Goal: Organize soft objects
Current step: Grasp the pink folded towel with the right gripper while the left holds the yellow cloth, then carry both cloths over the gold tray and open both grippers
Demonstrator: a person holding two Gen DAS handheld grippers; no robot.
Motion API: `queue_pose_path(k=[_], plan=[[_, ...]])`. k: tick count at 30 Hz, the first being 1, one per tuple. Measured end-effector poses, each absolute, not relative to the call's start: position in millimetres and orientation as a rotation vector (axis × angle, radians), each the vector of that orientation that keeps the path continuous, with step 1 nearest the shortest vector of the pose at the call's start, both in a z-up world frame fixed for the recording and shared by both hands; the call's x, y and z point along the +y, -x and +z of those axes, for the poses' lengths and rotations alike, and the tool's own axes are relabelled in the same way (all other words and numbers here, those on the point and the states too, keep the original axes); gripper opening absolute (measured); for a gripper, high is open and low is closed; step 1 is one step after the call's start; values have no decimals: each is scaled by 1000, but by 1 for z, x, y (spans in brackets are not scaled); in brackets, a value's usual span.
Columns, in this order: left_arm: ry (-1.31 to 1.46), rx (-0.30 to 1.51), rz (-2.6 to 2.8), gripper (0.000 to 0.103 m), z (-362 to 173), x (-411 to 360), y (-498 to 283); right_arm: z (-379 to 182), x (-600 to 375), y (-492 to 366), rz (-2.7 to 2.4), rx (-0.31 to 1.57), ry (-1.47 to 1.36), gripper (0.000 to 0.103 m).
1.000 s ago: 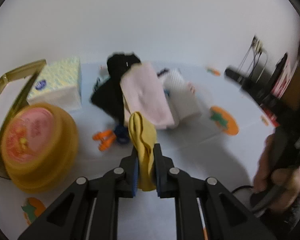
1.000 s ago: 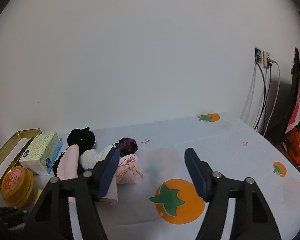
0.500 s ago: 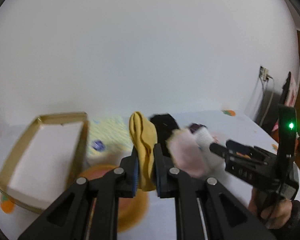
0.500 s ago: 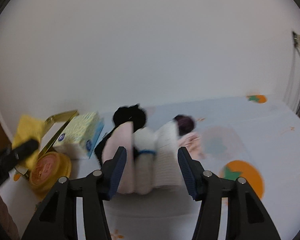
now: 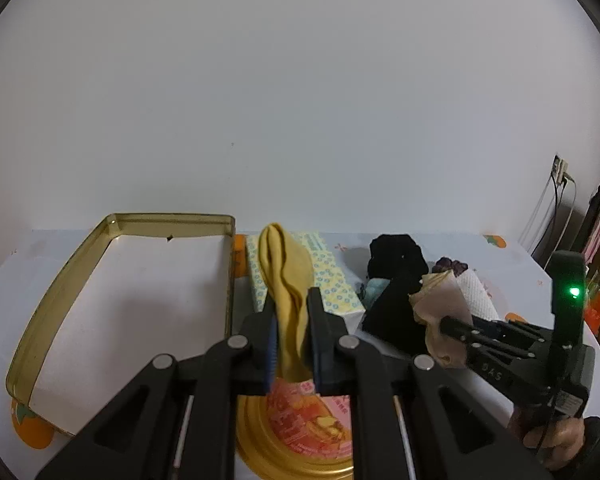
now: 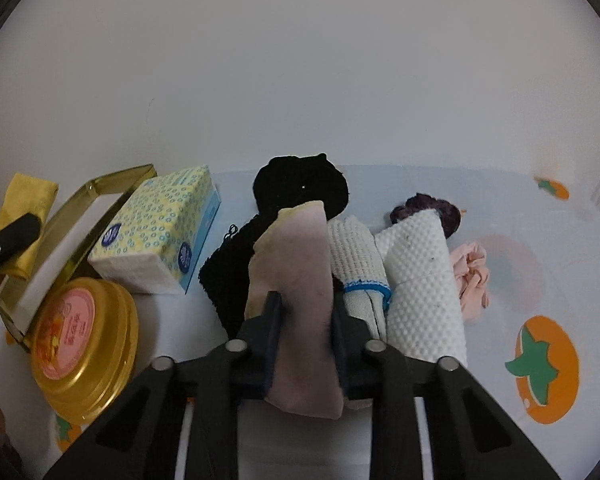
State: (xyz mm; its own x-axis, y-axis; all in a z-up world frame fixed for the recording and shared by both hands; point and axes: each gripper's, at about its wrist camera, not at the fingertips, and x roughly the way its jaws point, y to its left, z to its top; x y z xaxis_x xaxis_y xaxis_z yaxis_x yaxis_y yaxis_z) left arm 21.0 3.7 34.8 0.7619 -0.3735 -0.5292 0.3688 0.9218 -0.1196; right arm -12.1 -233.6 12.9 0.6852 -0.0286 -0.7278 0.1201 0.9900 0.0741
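Left gripper [image 5: 292,326]: fingers closed on the yellow cloth [image 5: 286,280], a folded strip with its long axis running up and away along the fingers, the rounded fold standing past the tips. Under these fingers sits the round gold tin [image 5: 300,432] with a pink label; ahead and to their left, the open gold tray [image 5: 112,232] with a white floor; straight ahead behind the cloth, the tissue pack [image 5: 332,284]. Right gripper [image 6: 306,316]: jaws have just been closing and the fingers now press both sides of the pink cloth [image 6: 296,280], a folded pad whose long axis runs along the fingers, far end tipped up and away. Just right of these fingers lie the knitted white cloth [image 6: 354,256] with a blue band, then the dimpled white roll [image 6: 420,280], both lengthwise away from the camera on the surface [image 6: 500,216]. Left of them and beyond, the black cloth [image 6: 300,188]; far right, a peach bundle [image 6: 472,276] and a dark purple ball [image 6: 428,204].
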Motion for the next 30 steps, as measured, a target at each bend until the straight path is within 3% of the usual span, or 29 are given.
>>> queue_pose_path(k=[7, 15, 30], plan=[[30, 557, -477, 11, 43, 4, -11, 40, -235, 46, -76, 680, -155, 6], [83, 549, -473, 11, 51, 22, -13, 70, -208, 71, 47, 592, -269, 6], [139, 532, -110, 11, 59, 114, -59, 75, -111, -38, 291, 642, -481, 6]])
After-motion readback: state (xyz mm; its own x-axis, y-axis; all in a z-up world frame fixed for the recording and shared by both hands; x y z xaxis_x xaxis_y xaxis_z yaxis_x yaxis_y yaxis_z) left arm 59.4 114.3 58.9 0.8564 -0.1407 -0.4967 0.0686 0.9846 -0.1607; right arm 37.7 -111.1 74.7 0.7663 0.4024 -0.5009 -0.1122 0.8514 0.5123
